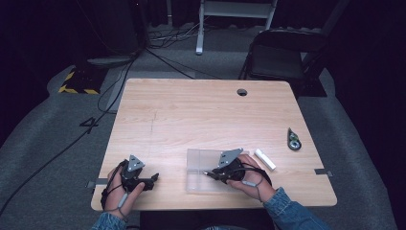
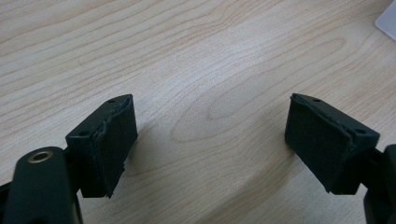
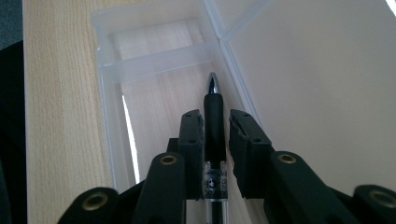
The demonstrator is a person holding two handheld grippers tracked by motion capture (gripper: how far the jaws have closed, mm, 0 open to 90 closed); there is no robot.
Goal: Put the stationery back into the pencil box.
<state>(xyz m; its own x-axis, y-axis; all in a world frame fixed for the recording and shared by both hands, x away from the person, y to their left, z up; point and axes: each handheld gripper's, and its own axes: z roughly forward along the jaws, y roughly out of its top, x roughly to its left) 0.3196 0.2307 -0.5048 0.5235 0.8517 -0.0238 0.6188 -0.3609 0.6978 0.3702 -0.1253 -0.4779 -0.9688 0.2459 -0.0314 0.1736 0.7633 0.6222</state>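
Right gripper view, nearest: right gripper point(image 3: 216, 135), jaws a little apart, black pen point(image 3: 214, 121) between them; one pad against the barrel, a thin gap at the other. Pen over the long compartment of the clear box point(image 3: 108, 121), silver tip toward the cross divider; whether resting on the box floor, cannot tell. Open lid point(image 3: 317, 93) flat beside the box, joined along the long wall next to the pen.

Left gripper view: left gripper point(image 2: 210, 135), jaws wide apart, nothing between the pads, bare table point(image 2: 201, 56) beneath; a pale corner of the box at the far upper edge.

High view, outward from the box:
- right hand point(image 1: 249, 179) at the box's right end, gripper reaching in over it.
- left hand point(image 1: 117, 191) well to the left of the box, near the table's front edge, gripper pointing toward the box.
- white oblong block point(image 1: 265, 158) just right of the box.
- dark teardrop-shaped item point(image 1: 293, 139) farther right, beyond the block.
- round hole point(image 1: 242, 92) in the tabletop, well behind the box.
- folding chair point(image 1: 280, 57) on the floor past the far edge.
- yellow-and-black striped block point(image 1: 76, 82) far behind and left of the box.
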